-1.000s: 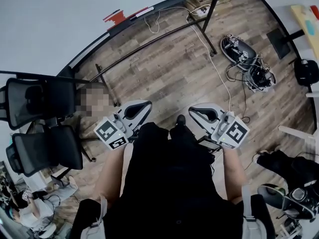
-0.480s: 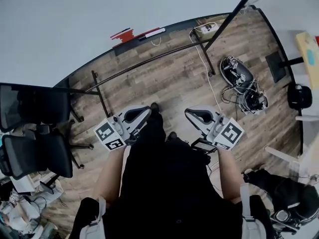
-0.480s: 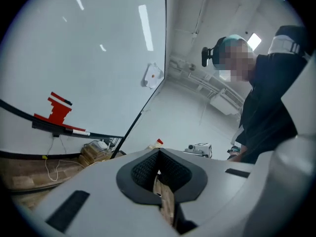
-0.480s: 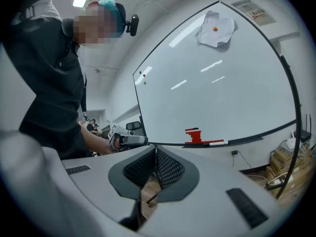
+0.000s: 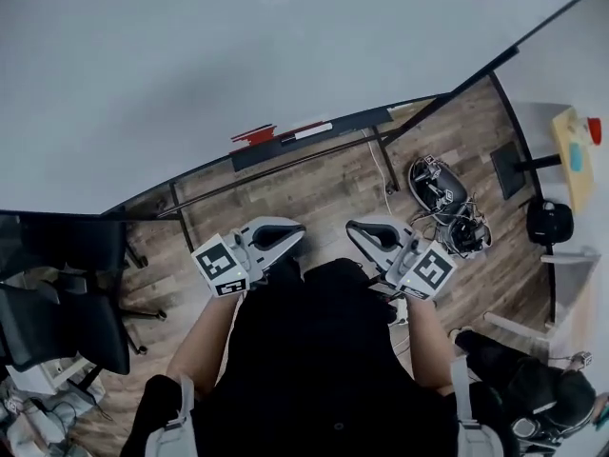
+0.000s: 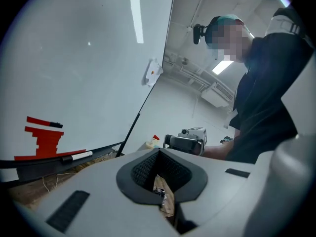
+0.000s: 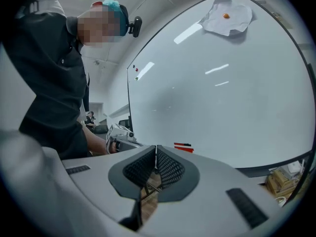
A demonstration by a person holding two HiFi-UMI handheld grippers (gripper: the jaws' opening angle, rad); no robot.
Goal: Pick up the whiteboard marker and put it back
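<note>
Whiteboard (image 5: 190, 65) is way closer than a second ago, so this is just the walk-up. Marker (image 6: 76, 157) sits on its tray (image 6: 34, 166), untouched. Left gripper (image 5: 278, 236) and right gripper (image 5: 369, 231): jaws pinched together, nothing in them.

Gloss board, matt plastic, wood-look floor.
Whiteboard (image 5: 238, 55): smooth, glossy, reflects ceiling lights. Left gripper (image 6: 159, 150) & right gripper (image 7: 155, 147): matt grey plastic shells; pads (image 6: 143, 170) black, rough-textured, look rubbery. Whiteboard marker (image 6: 77, 156): smooth white plastic barrel, black cap. Floor (image 5: 324, 193): wood-grain planks, low sheen, grey-brown.
</note>
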